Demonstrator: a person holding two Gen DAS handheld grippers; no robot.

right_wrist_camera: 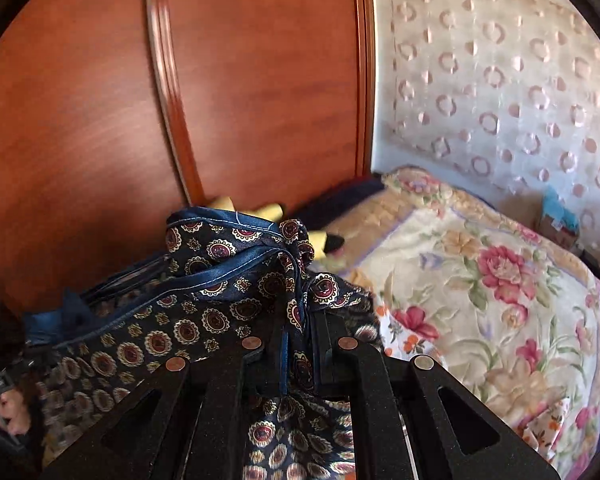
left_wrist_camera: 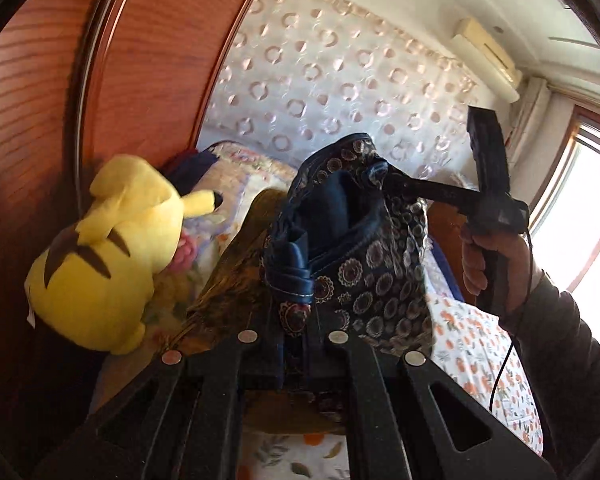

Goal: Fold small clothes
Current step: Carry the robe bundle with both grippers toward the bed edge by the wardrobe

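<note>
A small dark navy garment (left_wrist_camera: 364, 264) with round medallion prints and blue trim hangs stretched between both grippers above the bed. My left gripper (left_wrist_camera: 296, 320) is shut on one edge of it, near a blue trimmed strap. In the left wrist view my right gripper (left_wrist_camera: 380, 174) pinches the far upper edge, held by a person's hand (left_wrist_camera: 496, 264). From the right wrist view the same garment (right_wrist_camera: 172, 320) spreads to the left, and the right gripper (right_wrist_camera: 300, 320) is shut on a bunched fold of it.
A yellow plush toy (left_wrist_camera: 100, 260) lies against the reddish wooden headboard (right_wrist_camera: 260, 80). A floral quilt (right_wrist_camera: 480, 300) and an orange-print sheet (left_wrist_camera: 476, 352) cover the bed. A patterned curtain (left_wrist_camera: 340, 72), a window (left_wrist_camera: 580, 208) and an air conditioner (left_wrist_camera: 486, 52) stand behind.
</note>
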